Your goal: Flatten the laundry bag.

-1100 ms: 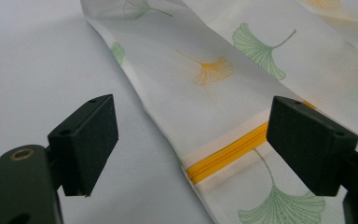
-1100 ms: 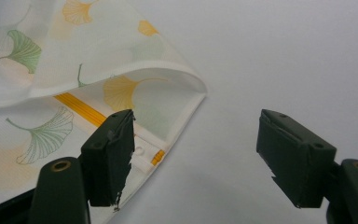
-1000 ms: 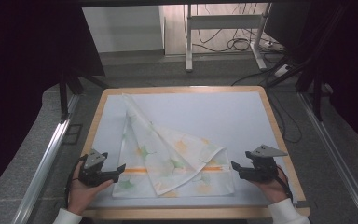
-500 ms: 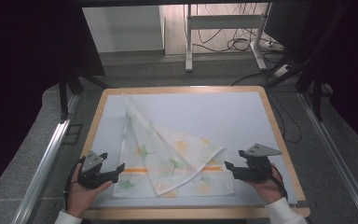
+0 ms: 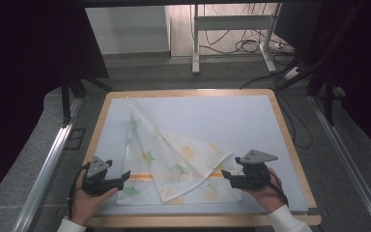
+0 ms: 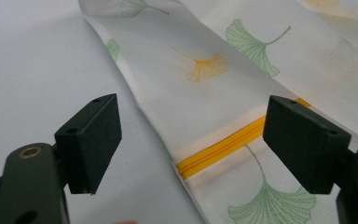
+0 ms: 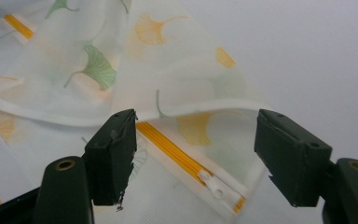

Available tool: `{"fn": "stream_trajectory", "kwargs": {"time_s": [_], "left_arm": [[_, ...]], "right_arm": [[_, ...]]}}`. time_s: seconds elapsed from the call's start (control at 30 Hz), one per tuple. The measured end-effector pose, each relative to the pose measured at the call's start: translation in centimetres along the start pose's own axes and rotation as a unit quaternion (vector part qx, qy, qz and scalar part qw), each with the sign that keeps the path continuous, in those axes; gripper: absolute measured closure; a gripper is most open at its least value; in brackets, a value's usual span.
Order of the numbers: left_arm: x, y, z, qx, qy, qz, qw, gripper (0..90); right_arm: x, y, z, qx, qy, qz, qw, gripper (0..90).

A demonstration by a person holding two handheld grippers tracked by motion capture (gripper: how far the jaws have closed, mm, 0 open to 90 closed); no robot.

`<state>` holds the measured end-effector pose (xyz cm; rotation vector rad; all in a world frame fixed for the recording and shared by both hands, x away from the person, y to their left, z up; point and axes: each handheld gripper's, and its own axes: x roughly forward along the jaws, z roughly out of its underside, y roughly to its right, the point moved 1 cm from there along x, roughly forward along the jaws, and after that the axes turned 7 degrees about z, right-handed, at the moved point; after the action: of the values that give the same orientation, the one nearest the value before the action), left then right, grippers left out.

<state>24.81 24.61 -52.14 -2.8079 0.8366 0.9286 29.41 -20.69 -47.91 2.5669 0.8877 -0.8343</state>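
High view: a wooden-rimmed table (image 5: 290, 140) topped with a pale grey-blue mat (image 5: 232, 121). On the mat's near half, a thin white mesh zip bag printed with green and orange ginkgo leaves (image 5: 174, 169), lying partly folded, one long corner drawn out toward the far left edge, another flap folded over toward the right. Across the bag's near part, a yellow-orange zipper strip (image 5: 140, 177). At the bag's left edge, the black left gripper (image 5: 125, 177), held in the person's left hand (image 5: 88, 200), jaws pointing right at the fabric. At the bag's right edge, the black right gripper (image 5: 225, 175), held in the right hand (image 5: 265, 193), grey three-cornered plate on top, jaws pointing left at the folded flap's tip. Beyond the table, a grey floor with cables (image 5: 251, 46) and a white metal frame (image 5: 232, 29).

Left gripper view: jaws spread wide, nothing between them pinched. Between and beyond them, the bag's left edge (image 6: 200, 140) running diagonally over the mat, the yellow zipper strip (image 6: 223, 149) crossing it just ahead of the right jaw. Green and orange leaf prints clear on the cloth.

Right gripper view: jaws likewise wide apart, holding nothing. Between them, the zipper's end with a white pull tab (image 7: 209, 182), and just beyond, the hemmed edge of the folded flap (image 7: 200, 108) lying over the lower layer. Whether either jaw touches the cloth: cannot tell.
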Motion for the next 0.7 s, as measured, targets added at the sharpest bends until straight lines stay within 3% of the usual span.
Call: {"fn": "stream_trajectory", "kwargs": {"time_s": [0.2, 0.27, 0.33, 0.47, 0.53, 0.57, 0.7], "left_arm": [[0.4, 0.3, 0.1, 0.007, 0.003, -0.005, 1.0, 18.8], [0.5, 0.3, 0.1, 0.006, 0.004, -0.007, 1.0, 18.9], [0.6, 0.3, 0.1, 0.003, 0.005, -0.006, 1.0, 19.2], [0.9, 0.6, 0.0, 0.005, 0.004, 0.004, 1.0, 20.4], [1.0, 0.7, -0.1, 0.013, 0.002, -0.002, 0.9999, 20.5], [1.0, 0.7, -0.2, 0.013, 0.003, -0.001, 0.9999, 20.8], [1.0, 0.6, 0.0, 0.011, -0.001, 0.003, 0.9999, 20.9]], "right_arm": [[0.8, -1.9, -1.2, -0.016, 0.005, -0.024, 0.9996, 31.3], [1.1, -2.8, -1.7, -0.014, 0.014, -0.042, 0.9989, 31.7], [1.6, -4.4, -2.5, -0.038, 0.011, -0.057, 0.9976, 31.7], [2.5, -5.8, -3.2, -0.046, 0.006, -0.078, 0.9959, 31.8], [3.1, -6.7, -3.7, -0.055, 0.004, -0.088, 0.9946, 32.3], [3.7, -7.8, -4.1, -0.058, 0.006, -0.098, 0.9935, 32.8], [4.4, -9.3, -4.6, -0.071, -0.002, -0.108, 0.9915, 32.6]]}}
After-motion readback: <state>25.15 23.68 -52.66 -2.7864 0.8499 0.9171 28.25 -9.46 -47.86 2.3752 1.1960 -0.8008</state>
